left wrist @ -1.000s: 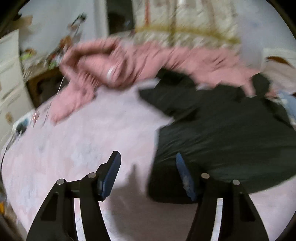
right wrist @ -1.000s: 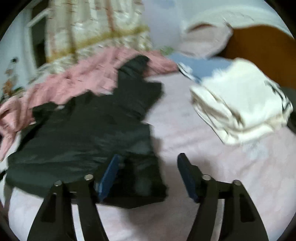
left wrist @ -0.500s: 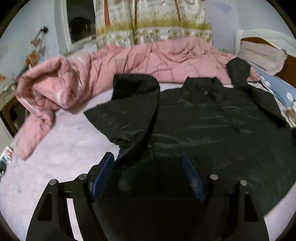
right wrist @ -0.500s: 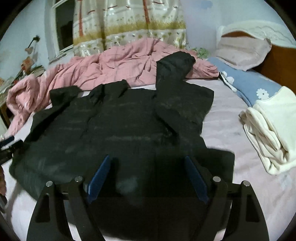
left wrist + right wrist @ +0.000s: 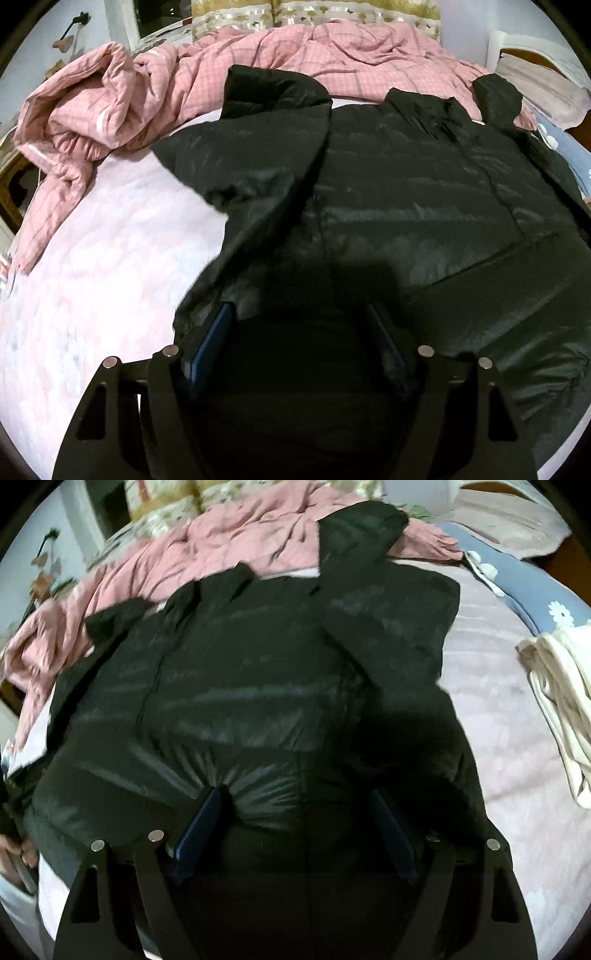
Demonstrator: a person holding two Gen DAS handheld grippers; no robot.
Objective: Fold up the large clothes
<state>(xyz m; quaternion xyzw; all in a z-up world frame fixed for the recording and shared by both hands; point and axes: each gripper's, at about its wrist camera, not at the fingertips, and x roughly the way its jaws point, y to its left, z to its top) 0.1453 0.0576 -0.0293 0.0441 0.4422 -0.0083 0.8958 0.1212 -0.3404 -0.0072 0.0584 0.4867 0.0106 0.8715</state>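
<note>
Now the black jacket (image 5: 406,192) lies spread on the bed (image 5: 103,266), with the left gripper (image 5: 301,314) and the right gripper (image 5: 299,797) over its near hem. Left jaws are closing, right jaws stand apart; whether the pads press the fabric I cannot tell. At 12 o'clock lies a pink quilt (image 5: 332,48), at 3 o'clock white folded clothes (image 5: 561,701).

pink-sheeted bed (image 5: 110,258) — patterned curtain (image 5: 314,11), dim light
</note>
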